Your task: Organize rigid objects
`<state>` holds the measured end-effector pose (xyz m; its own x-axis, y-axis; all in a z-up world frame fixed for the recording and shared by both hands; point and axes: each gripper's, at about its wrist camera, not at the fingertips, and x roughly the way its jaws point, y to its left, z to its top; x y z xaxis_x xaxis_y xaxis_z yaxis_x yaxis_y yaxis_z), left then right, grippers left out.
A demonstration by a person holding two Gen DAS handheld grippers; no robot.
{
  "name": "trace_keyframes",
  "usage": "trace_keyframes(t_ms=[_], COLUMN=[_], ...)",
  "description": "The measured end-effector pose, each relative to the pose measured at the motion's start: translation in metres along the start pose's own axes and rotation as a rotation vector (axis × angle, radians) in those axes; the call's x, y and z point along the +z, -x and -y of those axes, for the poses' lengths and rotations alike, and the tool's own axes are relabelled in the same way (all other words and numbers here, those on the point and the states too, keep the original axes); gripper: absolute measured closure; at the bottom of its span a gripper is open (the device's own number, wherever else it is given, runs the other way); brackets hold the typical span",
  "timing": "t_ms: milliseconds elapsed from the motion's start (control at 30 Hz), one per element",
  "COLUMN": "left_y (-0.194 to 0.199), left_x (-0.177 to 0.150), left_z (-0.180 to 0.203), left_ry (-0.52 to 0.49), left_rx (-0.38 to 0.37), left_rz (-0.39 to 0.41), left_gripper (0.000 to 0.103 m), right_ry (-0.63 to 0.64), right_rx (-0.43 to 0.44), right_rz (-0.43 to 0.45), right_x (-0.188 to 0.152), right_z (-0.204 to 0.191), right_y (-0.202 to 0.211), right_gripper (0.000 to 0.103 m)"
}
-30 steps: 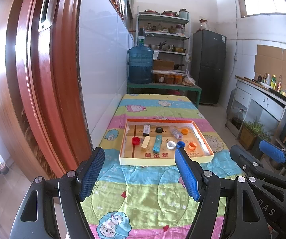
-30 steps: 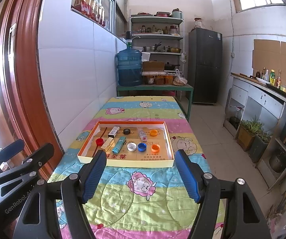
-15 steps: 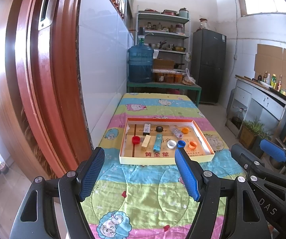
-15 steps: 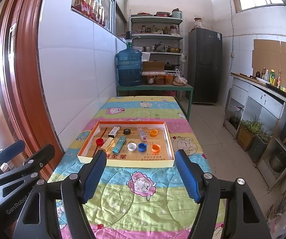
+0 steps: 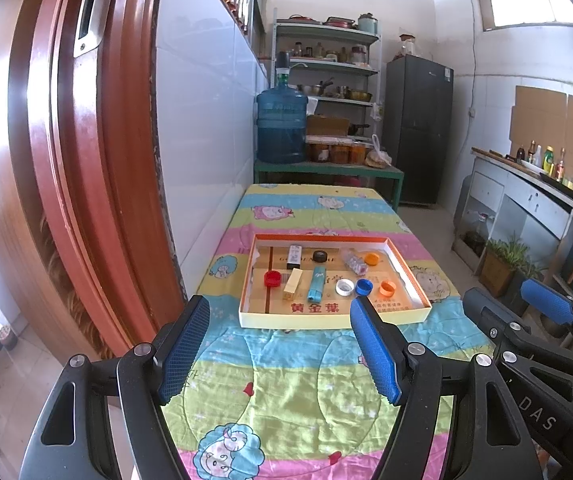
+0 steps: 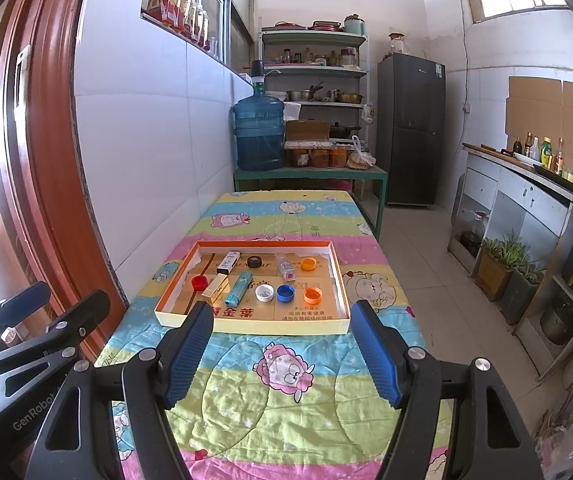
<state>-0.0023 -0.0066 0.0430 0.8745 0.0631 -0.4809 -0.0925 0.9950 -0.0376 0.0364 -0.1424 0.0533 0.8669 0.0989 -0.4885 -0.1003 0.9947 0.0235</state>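
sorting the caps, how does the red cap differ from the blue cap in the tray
The red cap sits at the tray's left end beside the cream box; the blue cap lies right of centre, between the white cap and an orange cap. They differ in colour. Both are round, similar in size, with the hollow side up.

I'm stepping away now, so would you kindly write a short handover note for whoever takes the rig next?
Left gripper: jaws open, empty, above the near end of the quilted table.
Right gripper: jaws open, empty, alongside it.
Everything lies in the shallow box: red cap, white cap, blue cap, two orange caps, black cap, teal tube, cream box, dark-ended box, small clear bottle.
Done: nothing evident.
Left: all organizing.
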Motion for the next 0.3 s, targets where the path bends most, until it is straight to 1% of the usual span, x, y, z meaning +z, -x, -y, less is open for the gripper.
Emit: trace_keyframes(t_ms=[300], left_y=[-0.0043], left_x=[0.0003], left_z=[-0.0014], left_ry=[0.006], left_rx=[-0.001], left_rz=[-0.013], left_gripper=[0.028], right_ry=[-0.002], right_rx=[0.002], right_rz=[-0.006], right_x=[-0.0018], right_z=[-0.0009], right_y=[-0.0028], right_gripper=[0.032])
